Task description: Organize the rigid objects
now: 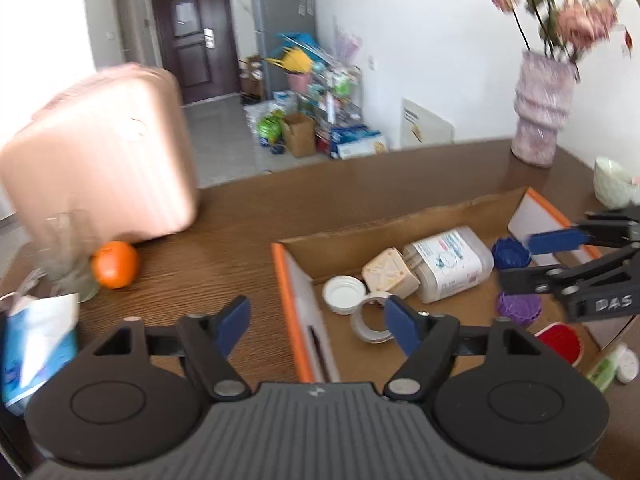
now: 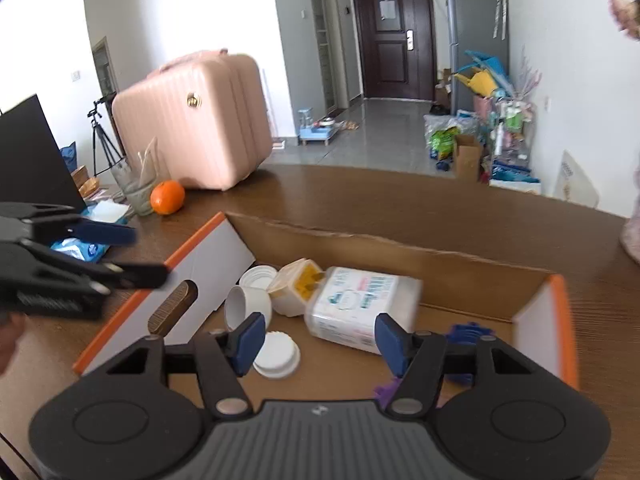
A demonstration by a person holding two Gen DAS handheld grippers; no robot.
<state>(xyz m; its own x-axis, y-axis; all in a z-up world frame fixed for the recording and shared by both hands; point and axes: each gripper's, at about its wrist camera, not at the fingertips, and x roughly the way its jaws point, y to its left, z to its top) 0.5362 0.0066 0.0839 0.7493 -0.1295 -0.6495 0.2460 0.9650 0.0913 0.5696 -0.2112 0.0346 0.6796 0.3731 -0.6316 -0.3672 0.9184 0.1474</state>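
A shallow cardboard box with orange edges (image 1: 286, 280) (image 2: 192, 248) lies on the brown table. In it lie a clear plastic container (image 1: 450, 264) (image 2: 360, 304), a beige plug (image 1: 390, 274) (image 2: 296, 286), a white cap (image 1: 344, 294) (image 2: 277, 354), a tape roll (image 1: 370, 320) (image 2: 248, 306) and purple and blue ridged pieces (image 1: 518, 308) (image 1: 510, 254). My left gripper (image 1: 316, 322) is open and empty over the box's left wall. My right gripper (image 2: 320, 342) is open and empty above the box; it shows at the right of the left wrist view (image 1: 532, 258).
An orange (image 1: 115, 264) (image 2: 167, 197) and a glass (image 1: 68, 264) (image 2: 138, 188) stand left of the box, by a pink suitcase (image 1: 100, 160) (image 2: 192, 128) and a blue tissue pack (image 1: 36, 344). A vase of flowers (image 1: 540, 112) and a white bowl (image 1: 612, 184) stand far right. A red brush (image 1: 560, 342) lies by the box.
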